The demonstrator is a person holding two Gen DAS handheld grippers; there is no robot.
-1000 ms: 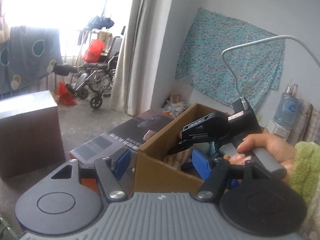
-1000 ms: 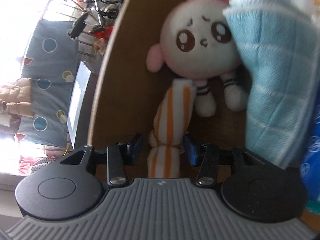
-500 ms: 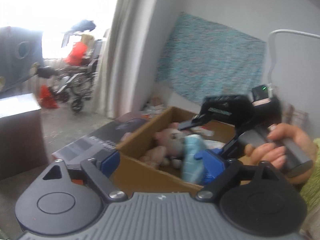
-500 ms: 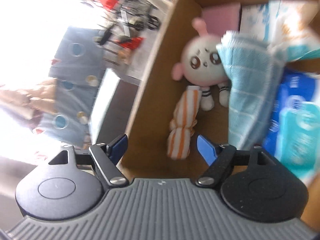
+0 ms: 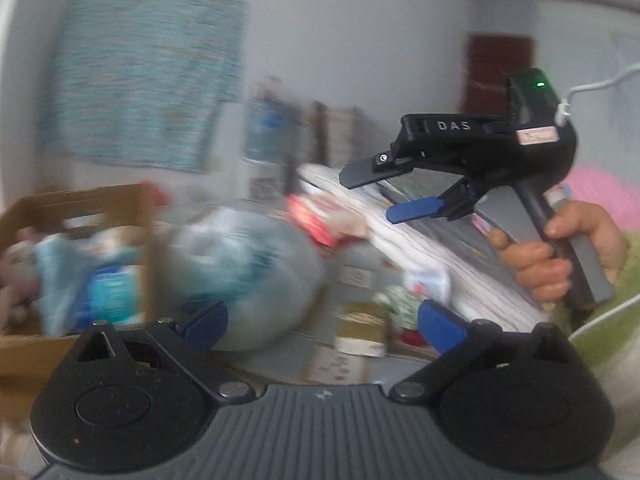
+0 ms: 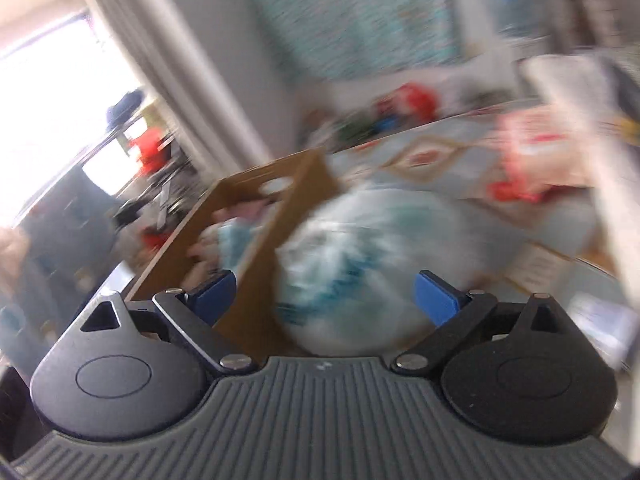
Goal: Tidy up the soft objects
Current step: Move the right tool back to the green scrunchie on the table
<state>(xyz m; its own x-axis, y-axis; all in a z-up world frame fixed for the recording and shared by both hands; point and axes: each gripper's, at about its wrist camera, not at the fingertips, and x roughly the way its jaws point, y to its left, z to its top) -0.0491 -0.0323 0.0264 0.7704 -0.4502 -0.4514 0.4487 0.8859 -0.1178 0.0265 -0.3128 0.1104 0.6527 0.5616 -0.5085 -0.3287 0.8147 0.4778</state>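
The only writing that can be read is "DAS", in pale letters on the top of the right gripper as the left wrist view shows it; a small pink label on its body is too blurred to read. One hand holds that gripper by its grey handle, and a green light shines on its back. There are two grippers, and both have their jaws opening wide with nothing between the blue pads. The left gripper points toward one big pale blue plastic bag full of soft things, which lies just beside one brown cardboard box. In the box some soft things are seen, among them a light blue cloth, but the blur does not let me count them. The right gripper looks at the same bag and the same box, the bag touching the box wall
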